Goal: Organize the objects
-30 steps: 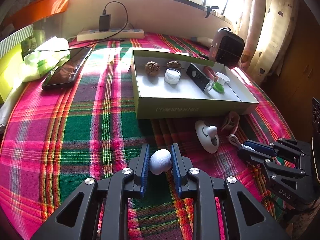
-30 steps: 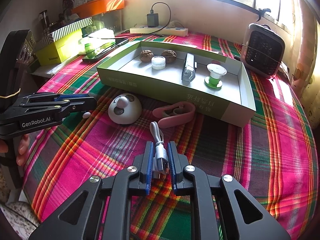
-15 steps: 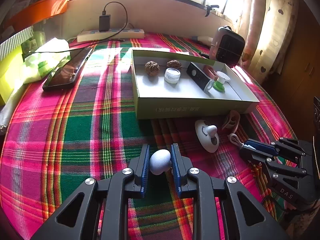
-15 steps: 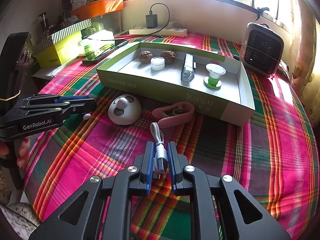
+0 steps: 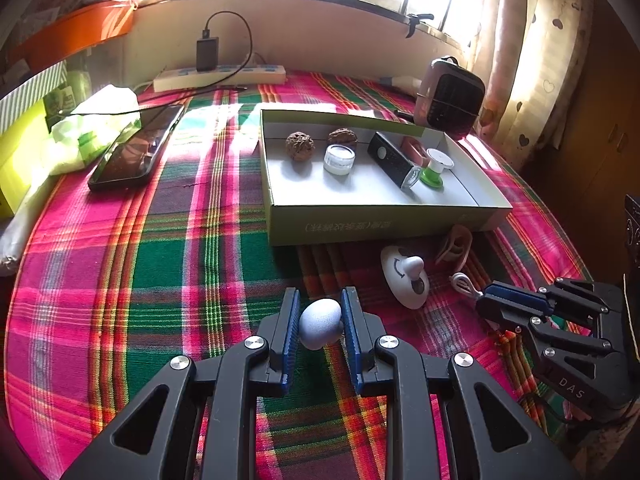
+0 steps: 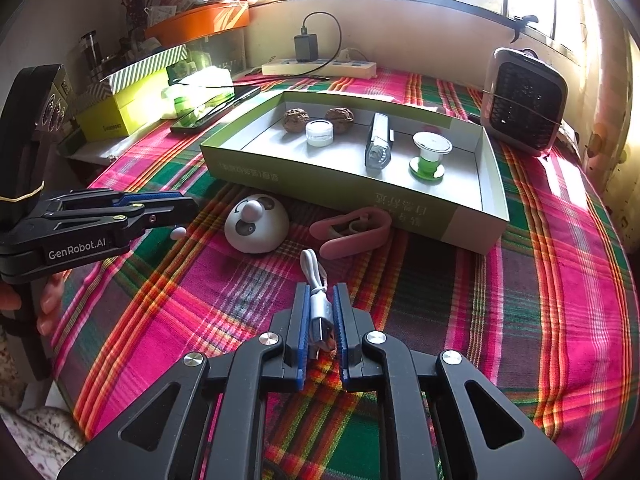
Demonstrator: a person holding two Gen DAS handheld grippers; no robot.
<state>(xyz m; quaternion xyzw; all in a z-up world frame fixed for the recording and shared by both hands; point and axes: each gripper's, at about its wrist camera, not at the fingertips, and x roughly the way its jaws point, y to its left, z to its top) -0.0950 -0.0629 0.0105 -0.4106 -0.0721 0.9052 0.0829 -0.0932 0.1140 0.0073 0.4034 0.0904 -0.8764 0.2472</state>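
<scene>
My left gripper (image 5: pixel 320 312) is shut on a pale egg-shaped object (image 5: pixel 320 323), held just above the plaid cloth. My right gripper (image 6: pixel 320 304) is shut on a coiled white USB cable (image 6: pixel 317 292); it also shows in the left wrist view (image 5: pixel 494 300). The green-and-white tray (image 6: pixel 320 182) lies ahead with two walnuts (image 6: pixel 296 119), a small white jar (image 6: pixel 319 133), a black-and-silver device (image 6: pixel 378 146) and a green-and-white spool (image 6: pixel 430 156). A white dome gadget (image 6: pixel 256 224) and a pink clip (image 6: pixel 352 230) lie in front of the tray.
A phone (image 5: pixel 136 148) and a tissue pack (image 5: pixel 92 128) lie at the left. A power strip (image 5: pixel 220 76) with a charger runs along the back wall. A small fan heater (image 6: pixel 524 100) stands at the back right. Boxes (image 6: pixel 120 108) sit left of the table.
Both grippers have lifted and drawn slightly nearer the tray, each still holding its object. Nothing on the table has shifted.
</scene>
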